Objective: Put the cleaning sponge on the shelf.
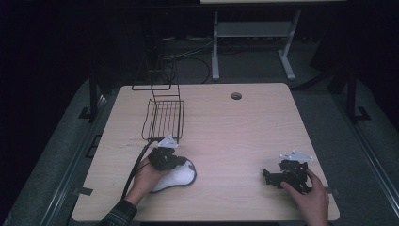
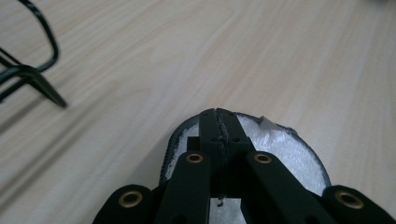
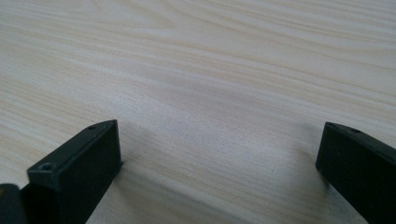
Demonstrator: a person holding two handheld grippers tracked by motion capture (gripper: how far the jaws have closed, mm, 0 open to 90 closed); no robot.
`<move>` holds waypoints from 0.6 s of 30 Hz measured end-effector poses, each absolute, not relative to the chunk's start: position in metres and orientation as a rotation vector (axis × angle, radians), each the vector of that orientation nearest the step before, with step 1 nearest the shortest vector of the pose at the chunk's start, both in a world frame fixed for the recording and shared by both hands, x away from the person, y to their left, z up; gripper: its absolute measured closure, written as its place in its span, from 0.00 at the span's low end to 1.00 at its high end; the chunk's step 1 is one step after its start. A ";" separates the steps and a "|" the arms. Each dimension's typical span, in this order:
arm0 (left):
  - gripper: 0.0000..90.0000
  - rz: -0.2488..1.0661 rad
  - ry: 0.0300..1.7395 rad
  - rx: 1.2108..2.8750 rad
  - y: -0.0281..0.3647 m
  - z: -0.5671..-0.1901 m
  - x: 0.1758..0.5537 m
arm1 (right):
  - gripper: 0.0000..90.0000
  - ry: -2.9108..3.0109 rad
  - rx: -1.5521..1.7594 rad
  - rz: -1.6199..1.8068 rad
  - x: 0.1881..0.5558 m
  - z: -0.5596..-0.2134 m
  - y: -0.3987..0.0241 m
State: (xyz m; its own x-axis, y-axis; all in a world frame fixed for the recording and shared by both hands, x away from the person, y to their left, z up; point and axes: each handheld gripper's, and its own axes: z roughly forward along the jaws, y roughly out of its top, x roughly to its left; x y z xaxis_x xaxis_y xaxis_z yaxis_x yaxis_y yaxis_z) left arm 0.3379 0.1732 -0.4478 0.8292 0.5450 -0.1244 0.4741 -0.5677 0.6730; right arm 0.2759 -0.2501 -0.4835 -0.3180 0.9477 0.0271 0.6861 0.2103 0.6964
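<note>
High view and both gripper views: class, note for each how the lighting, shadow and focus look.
High view: the table is lit, the surroundings nearly black, the wire basket thin but readable. Left gripper view: shut jaws sharp over the white slipper, basket wire soft, with a blurred shadow. Right gripper view: even light, wood grain clear, open jaws slightly soft.

No readable text, label, brand, number or sign appears on anything here.

Your left gripper (image 1: 181, 161), lower left of the high view, has its jaws pressed together. Your right gripper (image 1: 269, 176), lower right, holds its jaws wide apart.
</note>
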 end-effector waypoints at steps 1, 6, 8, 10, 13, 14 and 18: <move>1.00 0.132 0.748 2.270 0.174 -0.448 0.340 | 0.00 2.084 1.516 0.869 0.276 -0.484 -0.250; 1.00 0.146 0.787 2.253 0.181 -0.448 0.352 | 0.00 2.084 1.516 0.870 0.276 -0.484 -0.250; 1.00 0.147 0.800 2.243 0.183 -0.449 0.355 | 0.00 2.084 1.517 0.869 0.276 -0.484 -0.250; 1.00 0.140 0.802 2.234 0.185 -0.449 0.356 | 0.00 2.084 1.516 0.869 0.276 -0.484 -0.250; 1.00 0.142 0.799 2.223 0.186 -0.447 0.354 | 0.00 2.084 1.516 0.869 0.276 -0.484 -0.250; 1.00 0.135 0.801 2.207 0.187 -0.445 0.353 | 0.00 2.084 1.516 0.870 0.276 -0.484 -0.250; 0.95 0.128 0.801 2.174 0.194 -0.439 0.350 | 0.00 2.084 1.517 0.869 0.276 -0.484 -0.250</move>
State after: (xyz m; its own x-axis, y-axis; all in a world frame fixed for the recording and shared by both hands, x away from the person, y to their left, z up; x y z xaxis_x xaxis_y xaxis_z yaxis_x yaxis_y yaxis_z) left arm 0.3500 0.1935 -0.4394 0.7944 0.5843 -0.1660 0.5038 -0.4812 0.7174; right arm 0.2758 -0.2501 -0.4835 -0.3178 0.9478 0.0275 0.6863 0.2098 0.6964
